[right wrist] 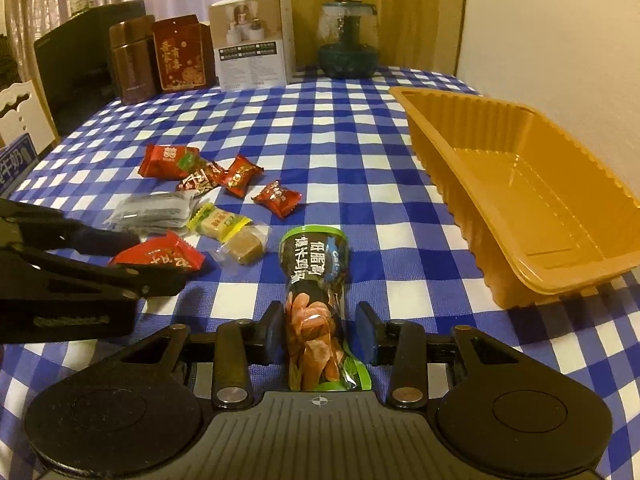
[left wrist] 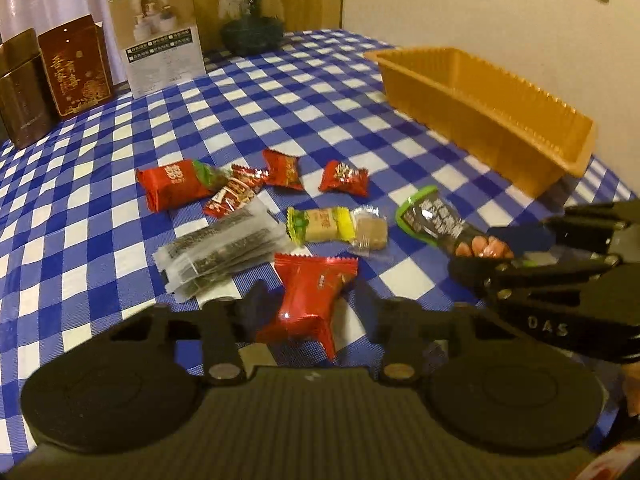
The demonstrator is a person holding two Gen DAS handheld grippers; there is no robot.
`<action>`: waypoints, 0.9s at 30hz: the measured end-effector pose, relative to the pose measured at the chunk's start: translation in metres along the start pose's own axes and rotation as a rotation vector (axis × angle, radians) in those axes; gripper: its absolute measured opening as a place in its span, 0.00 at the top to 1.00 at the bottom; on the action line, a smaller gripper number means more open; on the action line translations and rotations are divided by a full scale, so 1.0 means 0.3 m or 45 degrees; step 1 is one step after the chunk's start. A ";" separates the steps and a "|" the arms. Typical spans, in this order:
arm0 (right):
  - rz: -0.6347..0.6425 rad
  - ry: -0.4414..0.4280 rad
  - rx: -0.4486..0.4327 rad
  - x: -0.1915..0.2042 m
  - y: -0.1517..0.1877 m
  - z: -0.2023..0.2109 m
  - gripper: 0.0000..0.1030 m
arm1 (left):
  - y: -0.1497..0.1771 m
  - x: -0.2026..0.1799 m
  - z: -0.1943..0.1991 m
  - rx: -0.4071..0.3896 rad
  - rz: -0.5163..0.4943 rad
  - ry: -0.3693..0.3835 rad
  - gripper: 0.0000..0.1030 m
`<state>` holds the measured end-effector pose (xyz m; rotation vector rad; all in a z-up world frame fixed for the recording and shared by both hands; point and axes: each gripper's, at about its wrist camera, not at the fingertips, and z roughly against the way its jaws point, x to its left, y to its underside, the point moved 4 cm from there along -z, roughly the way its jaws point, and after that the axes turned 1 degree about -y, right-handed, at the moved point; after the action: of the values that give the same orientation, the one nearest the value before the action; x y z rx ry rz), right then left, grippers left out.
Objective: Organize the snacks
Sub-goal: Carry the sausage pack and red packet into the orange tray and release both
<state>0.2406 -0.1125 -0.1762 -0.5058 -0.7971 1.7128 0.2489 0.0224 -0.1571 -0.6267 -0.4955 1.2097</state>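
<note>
I find my left gripper [left wrist: 308, 312] clamped on a red candy packet [left wrist: 310, 300], its pads pinching the wrapper's middle into a waist just above the blue-and-white checked tablecloth [left wrist: 320, 100]. My right gripper [right wrist: 320, 332] has the dark sausage packet [right wrist: 316, 300] with green trim standing between its fingers; in the right wrist view the left pad touches the packet, while a narrow gap shows at the right pad. In the left wrist view the same packet juts from those fingers, clear of the cloth, so I record it as held.

The remaining snacks lie in a loose cluster left of the sausage packet: a stack of grey seaweed strips [left wrist: 216, 252], a yellow-ended biscuit bar [left wrist: 322, 226], a clear-wrapped brown square [left wrist: 370, 236], a large red pack [left wrist: 176, 184] and three small red candies, the rightmost candy [left wrist: 344, 176] lying apart from the others.

The orange ribbed tray [right wrist: 520, 184] sits on the right of the table near the wall, with nothing visible inside. Boxes, a brown tin [right wrist: 134, 60] and a glass jar [right wrist: 348, 40] line the far edge.
</note>
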 end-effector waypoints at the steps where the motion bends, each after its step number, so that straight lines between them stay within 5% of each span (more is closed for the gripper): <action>1: -0.007 -0.008 -0.002 -0.001 0.000 0.000 0.61 | 0.005 -0.003 -0.004 0.006 -0.004 -0.003 0.71; 4: -0.004 -0.015 -0.012 0.000 -0.001 -0.003 0.62 | 0.015 -0.007 -0.003 0.014 0.001 -0.011 0.76; 6: -0.003 -0.011 -0.026 -0.001 -0.003 -0.005 0.70 | 0.020 -0.005 0.002 0.018 0.021 -0.021 0.77; 27: -0.092 -0.023 -0.143 -0.075 -0.055 0.255 0.71 | -0.061 -0.115 0.214 -0.093 0.163 -0.047 0.78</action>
<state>0.2051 -0.1509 -0.1138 -0.5319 -0.9176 1.6148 0.2097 -0.0031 -0.0984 -0.7083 -0.5389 1.3305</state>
